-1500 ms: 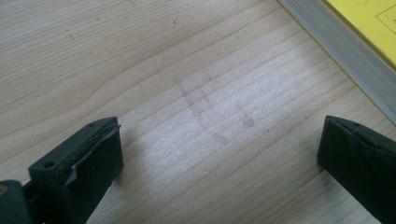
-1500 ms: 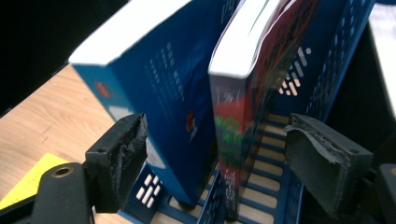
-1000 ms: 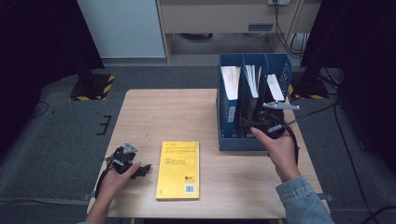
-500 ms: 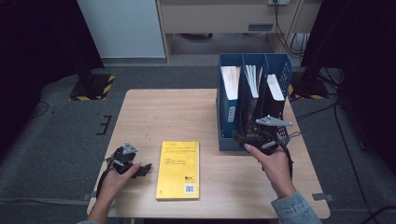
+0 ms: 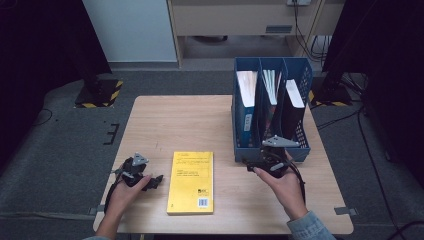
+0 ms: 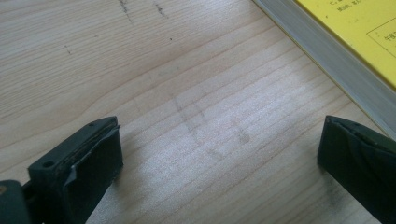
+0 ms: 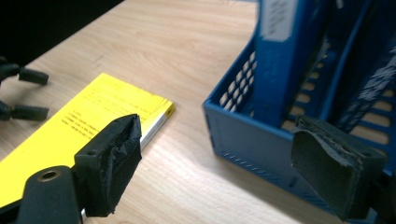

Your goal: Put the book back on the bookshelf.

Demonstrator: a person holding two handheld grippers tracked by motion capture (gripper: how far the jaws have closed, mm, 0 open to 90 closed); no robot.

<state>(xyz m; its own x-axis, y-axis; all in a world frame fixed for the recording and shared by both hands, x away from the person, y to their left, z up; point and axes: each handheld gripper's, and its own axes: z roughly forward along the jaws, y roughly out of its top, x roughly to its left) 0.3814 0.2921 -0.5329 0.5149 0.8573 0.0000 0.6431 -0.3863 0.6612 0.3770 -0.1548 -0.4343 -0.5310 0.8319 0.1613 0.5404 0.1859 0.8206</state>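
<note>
Gaping wide, right gripper (image 7: pixel 219 172) jaws pinch nothing, just by blue file rack (image 7: pixel 261 140); left gripper (image 6: pixel 219 172) jaws also spread, empty, over table (image 6: pixel 187 93). Yellow book (image 5: pixel 192 181) lies flat btwn them.

A bright yellow book (image 5: pixel 191 181) with small black print and a white barcode patch lay on a pale wood-grain table (image 5: pixel 180 125). At right stood a dark blue slotted file rack (image 5: pixel 272 107) holding white papers. Both grippers' jaws were black.
</note>
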